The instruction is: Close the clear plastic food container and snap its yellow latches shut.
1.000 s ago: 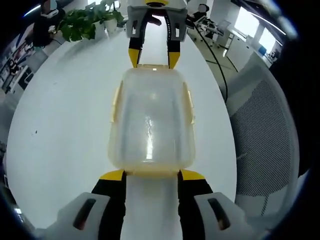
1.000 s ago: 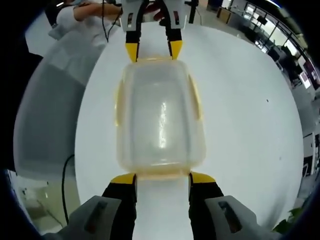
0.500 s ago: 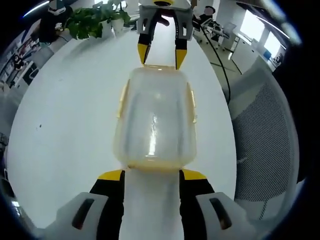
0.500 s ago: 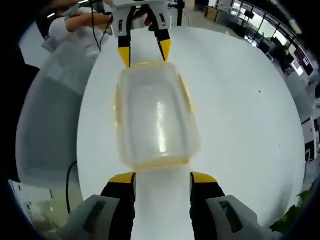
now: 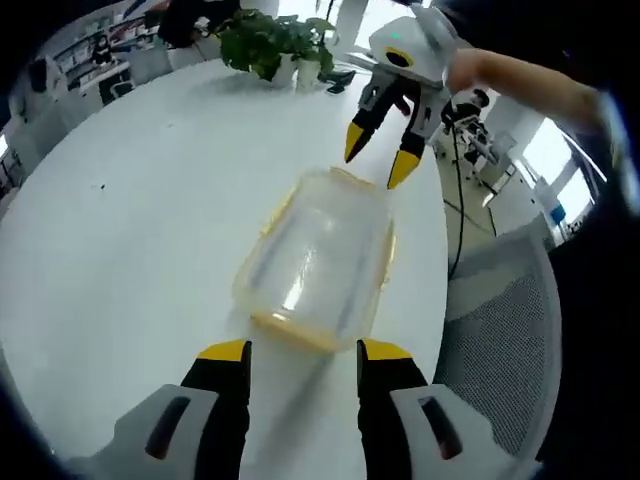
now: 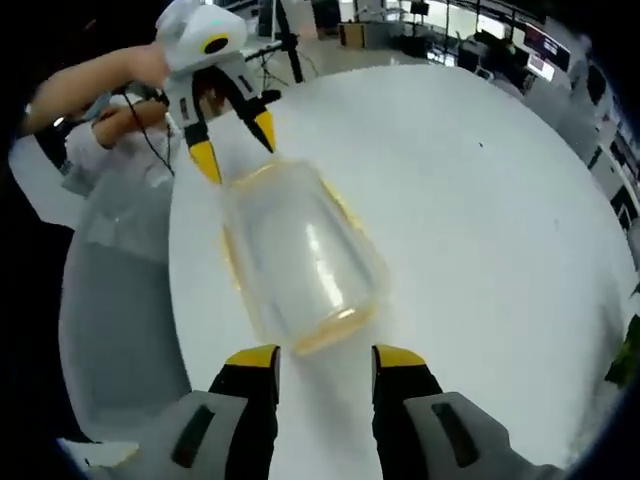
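A clear plastic food container (image 5: 318, 258) with its lid on and yellow latches (image 5: 274, 213) along its sides lies on the round white table (image 5: 120, 230). My left gripper (image 5: 300, 352) is open, its yellow-tipped jaws just short of the container's near end. Across from it hovers my right gripper (image 5: 376, 160), open above the far end. In the right gripper view the container (image 6: 300, 255) lies ahead of my right gripper (image 6: 325, 358), and the left gripper (image 6: 232, 140) hangs open over its far end. Neither gripper touches the container.
A grey mesh chair (image 5: 500, 340) stands at the table's edge, with a black cable (image 5: 458, 200) running beside it. A potted plant (image 5: 268, 38) sits at the table's far rim. A person's arm (image 5: 530, 85) holds the right gripper. Desks and windows lie beyond.
Both grippers have pulled back and lifted away from the container's ends, which their tips were touching. Both views have tilted and swung, so the container now looks angled.
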`<action>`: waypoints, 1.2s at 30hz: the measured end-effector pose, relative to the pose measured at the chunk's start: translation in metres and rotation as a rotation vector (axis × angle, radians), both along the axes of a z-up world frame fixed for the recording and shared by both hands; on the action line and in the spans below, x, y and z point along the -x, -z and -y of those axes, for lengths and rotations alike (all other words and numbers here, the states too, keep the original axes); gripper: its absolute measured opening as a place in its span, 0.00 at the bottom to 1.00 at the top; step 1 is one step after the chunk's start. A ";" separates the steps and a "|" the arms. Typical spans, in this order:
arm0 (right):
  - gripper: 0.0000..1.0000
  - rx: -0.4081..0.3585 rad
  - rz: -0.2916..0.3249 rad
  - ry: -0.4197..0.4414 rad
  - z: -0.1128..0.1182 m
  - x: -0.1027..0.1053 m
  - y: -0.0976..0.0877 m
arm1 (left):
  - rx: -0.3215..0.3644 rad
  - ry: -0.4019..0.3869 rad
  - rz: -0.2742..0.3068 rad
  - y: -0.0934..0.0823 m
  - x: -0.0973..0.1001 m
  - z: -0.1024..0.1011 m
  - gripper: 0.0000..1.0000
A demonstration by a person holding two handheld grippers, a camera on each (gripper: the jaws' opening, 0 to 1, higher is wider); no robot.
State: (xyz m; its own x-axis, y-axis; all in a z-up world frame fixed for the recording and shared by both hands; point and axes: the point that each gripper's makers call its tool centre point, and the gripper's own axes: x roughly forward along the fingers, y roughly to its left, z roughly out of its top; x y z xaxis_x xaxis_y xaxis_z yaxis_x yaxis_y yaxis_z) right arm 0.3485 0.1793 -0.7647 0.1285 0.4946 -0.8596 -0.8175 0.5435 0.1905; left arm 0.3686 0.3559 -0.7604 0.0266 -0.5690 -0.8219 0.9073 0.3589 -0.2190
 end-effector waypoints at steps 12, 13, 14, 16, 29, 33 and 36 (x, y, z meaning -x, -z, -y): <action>0.30 -0.108 -0.029 0.240 -0.001 -0.015 -0.003 | 0.144 -0.397 -0.183 0.004 -0.005 0.009 0.41; 0.29 -0.115 -0.029 0.254 -0.001 -0.015 -0.003 | 0.136 -0.409 -0.175 0.005 -0.007 0.007 0.41; 0.28 -0.126 -0.033 0.273 -0.002 -0.015 -0.002 | 0.110 -0.396 -0.156 0.007 -0.007 0.004 0.41; 0.27 -0.138 -0.035 0.288 -0.002 -0.015 -0.001 | 0.096 -0.392 -0.129 0.010 -0.007 0.003 0.39; 0.26 -0.196 -0.065 0.359 -0.002 -0.011 0.007 | 0.173 -0.517 -0.204 0.016 -0.005 0.012 0.34; 0.24 -0.212 -0.056 0.372 -0.002 -0.013 0.006 | 0.165 -0.523 -0.203 0.018 -0.005 0.011 0.34; 0.24 -0.224 -0.065 0.375 -0.004 -0.012 0.007 | 0.168 -0.525 -0.202 0.018 -0.003 0.012 0.34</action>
